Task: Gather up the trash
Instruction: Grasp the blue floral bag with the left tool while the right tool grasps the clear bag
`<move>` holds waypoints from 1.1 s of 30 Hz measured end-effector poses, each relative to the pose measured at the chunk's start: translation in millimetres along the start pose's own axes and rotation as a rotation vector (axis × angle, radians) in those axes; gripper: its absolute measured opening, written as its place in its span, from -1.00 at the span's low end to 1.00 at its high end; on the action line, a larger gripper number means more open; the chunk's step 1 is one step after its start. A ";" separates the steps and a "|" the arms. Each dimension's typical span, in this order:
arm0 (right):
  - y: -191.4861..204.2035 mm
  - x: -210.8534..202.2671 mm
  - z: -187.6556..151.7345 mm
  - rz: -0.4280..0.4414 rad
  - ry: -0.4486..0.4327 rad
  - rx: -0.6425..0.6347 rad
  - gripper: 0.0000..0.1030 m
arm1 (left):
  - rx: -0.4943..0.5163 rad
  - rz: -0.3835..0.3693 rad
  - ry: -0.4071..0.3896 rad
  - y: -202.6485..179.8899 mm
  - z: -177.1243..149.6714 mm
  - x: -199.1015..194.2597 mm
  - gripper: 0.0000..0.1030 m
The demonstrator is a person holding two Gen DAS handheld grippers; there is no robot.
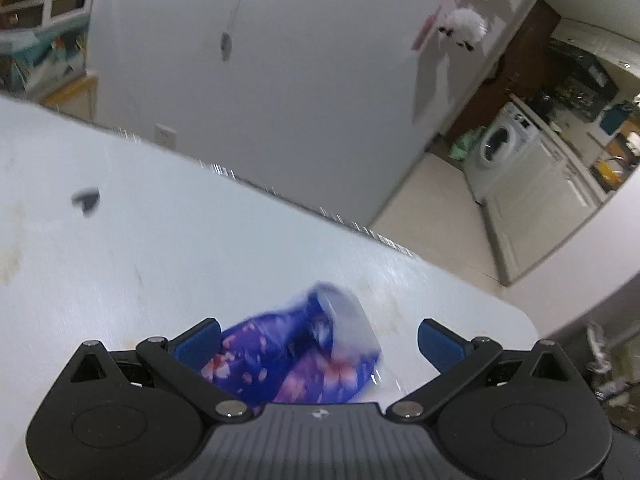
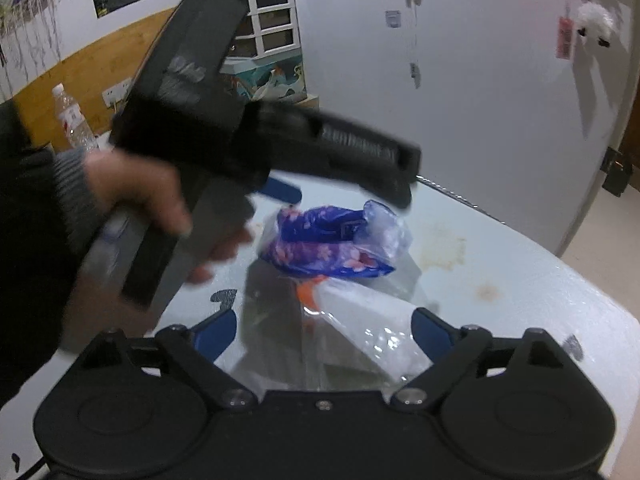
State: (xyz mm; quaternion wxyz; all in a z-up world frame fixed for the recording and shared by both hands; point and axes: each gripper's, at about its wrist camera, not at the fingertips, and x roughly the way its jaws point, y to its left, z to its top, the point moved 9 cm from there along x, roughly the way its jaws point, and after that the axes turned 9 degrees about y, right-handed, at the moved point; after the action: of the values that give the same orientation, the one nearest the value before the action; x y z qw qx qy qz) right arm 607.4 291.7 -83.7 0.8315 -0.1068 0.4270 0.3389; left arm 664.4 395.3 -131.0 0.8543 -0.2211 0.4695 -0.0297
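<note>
Blue floral wrapper [image 1: 296, 356] between wide-spread left jaws; right jaws wide, empty; no legible writing.

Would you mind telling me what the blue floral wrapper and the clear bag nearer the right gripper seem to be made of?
Blue floral wrapper: looks like thin printed plastic film, glossy and crumpled, with a translucent end.
Clear bag: apparently thin transparent plastic; bright glints and wrinkles show, and the white table is visible through it. Blur leaves both uncertain.

White stained table [image 1: 160, 248], washing machine [image 1: 500, 144] far right, fluffy white toy [image 1: 464, 28] on wall, water bottle [image 2: 74, 118] at left.
</note>
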 end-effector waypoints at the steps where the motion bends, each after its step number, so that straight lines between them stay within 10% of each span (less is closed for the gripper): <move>1: 0.8 3.7 -0.1 -0.001 0.006 -0.011 0.69 | -0.001 -0.023 0.005 -0.7 -7.6 -2.7 1.00; 12: -17.6 -1.8 -22.4 -0.004 0.024 -0.066 0.17 | 0.043 -0.128 0.064 -23.7 -62.3 -27.7 0.97; 33: -7.7 -52.2 -100.5 -0.027 0.125 -0.102 0.24 | 0.308 0.305 0.167 -36.7 -72.4 18.4 0.55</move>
State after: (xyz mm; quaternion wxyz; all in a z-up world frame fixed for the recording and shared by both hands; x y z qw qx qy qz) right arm 527.2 214.4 -105.3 0.8012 -0.1758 0.4588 0.3416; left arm 621.4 332.2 -164.0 0.8308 -0.0111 0.5563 0.0104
